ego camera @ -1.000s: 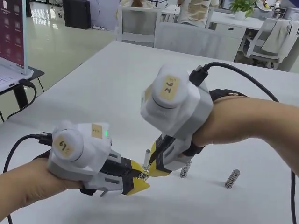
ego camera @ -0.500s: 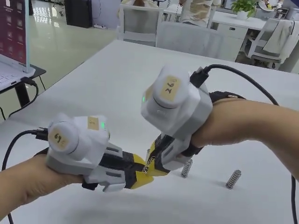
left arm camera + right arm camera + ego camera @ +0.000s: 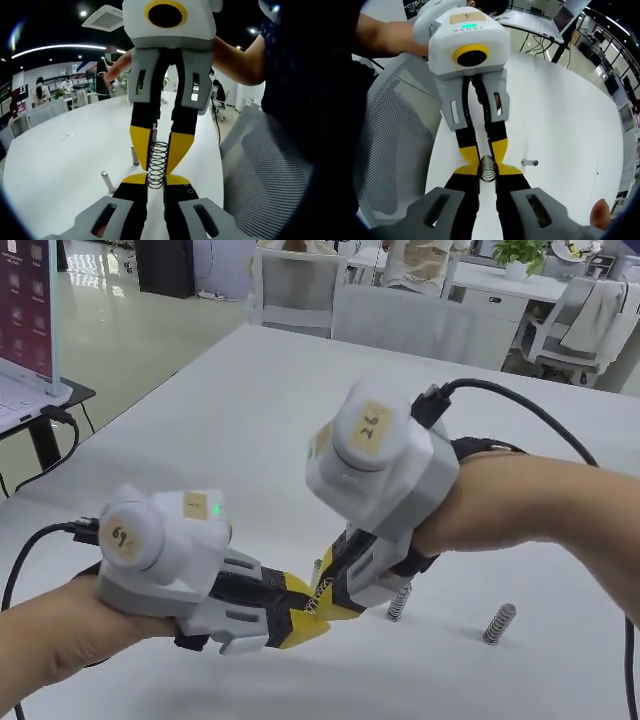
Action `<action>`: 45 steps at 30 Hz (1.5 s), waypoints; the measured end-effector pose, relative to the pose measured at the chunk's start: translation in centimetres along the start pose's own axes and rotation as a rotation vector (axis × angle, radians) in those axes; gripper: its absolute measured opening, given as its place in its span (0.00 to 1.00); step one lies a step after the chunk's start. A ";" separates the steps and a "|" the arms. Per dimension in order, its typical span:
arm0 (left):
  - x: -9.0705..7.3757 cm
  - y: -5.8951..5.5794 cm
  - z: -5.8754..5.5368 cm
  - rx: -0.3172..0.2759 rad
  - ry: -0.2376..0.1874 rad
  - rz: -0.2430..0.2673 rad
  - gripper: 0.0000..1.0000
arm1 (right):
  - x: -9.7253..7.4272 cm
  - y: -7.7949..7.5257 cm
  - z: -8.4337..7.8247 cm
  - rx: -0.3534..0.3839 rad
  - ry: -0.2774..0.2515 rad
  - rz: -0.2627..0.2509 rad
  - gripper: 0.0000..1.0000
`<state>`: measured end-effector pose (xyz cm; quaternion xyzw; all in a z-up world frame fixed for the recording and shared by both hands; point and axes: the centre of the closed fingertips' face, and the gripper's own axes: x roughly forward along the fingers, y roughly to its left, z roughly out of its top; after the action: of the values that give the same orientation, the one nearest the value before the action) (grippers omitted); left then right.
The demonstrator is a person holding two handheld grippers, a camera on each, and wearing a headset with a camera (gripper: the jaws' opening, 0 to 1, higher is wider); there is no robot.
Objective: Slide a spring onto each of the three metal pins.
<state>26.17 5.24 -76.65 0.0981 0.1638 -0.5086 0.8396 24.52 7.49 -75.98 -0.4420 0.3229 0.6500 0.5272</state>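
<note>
At the far left edge of the head view a laptop (image 3: 18,335) stands open on a side desk, well apart from the work. On the white table (image 3: 230,430) the left hand-held gripper (image 3: 300,612) lies low, its yellow-tipped jaws pointing right and pressed together on one end of the held spring (image 3: 158,162). In the left gripper view that coil stands upright straight ahead, its lower end between this gripper's own tips and its upper part between the tips of the other gripper, which comes down from above. To the left of the jaws in that view a short metal pin (image 3: 106,181) stands on the table, and behind it is another small upright piece, too small to tell what it is. In the head view the right hand-held gripper (image 3: 330,598) reaches steeply down to meet the left one tip to tip, a black cable (image 3: 520,400) arching away from its top. Its jaws also pinch the held spring, which its own view shows end-on between the yellow tips. Just to its right the second spring (image 3: 399,601) stands on the table, and further right the third spring (image 3: 498,623) leans. Whether either sits on a pin cannot be told.
</note>
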 end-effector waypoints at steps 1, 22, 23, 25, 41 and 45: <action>0.0 0.1 -0.2 -0.003 0.011 0.006 0.03 | 0.0 0.0 0.0 0.002 0.002 0.001 0.09; -0.4 1.7 -2.2 -0.087 0.079 0.077 0.36 | -0.5 -1.7 -1.1 0.014 0.035 -0.036 0.09; -0.5 1.9 -2.2 -0.089 0.078 0.083 0.37 | -0.5 -2.0 -1.2 0.013 0.039 -0.043 0.09; -0.6 2.2 -2.3 -0.093 0.081 0.096 0.38 | -0.7 -2.4 -1.5 0.018 0.044 -0.049 0.09; -0.9 2.9 -2.4 -0.119 0.081 0.129 0.54 | -1.9 -5.2 -1.9 0.035 0.058 -0.104 0.09; -1.0 3.0 -2.5 -0.123 0.082 0.136 0.58 | -1.8 -6.0 -1.9 0.029 0.071 -0.117 0.09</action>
<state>27.99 8.29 -78.59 0.0782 0.2219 -0.4351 0.8691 30.91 6.48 -74.84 -0.4753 0.3245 0.5971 0.5588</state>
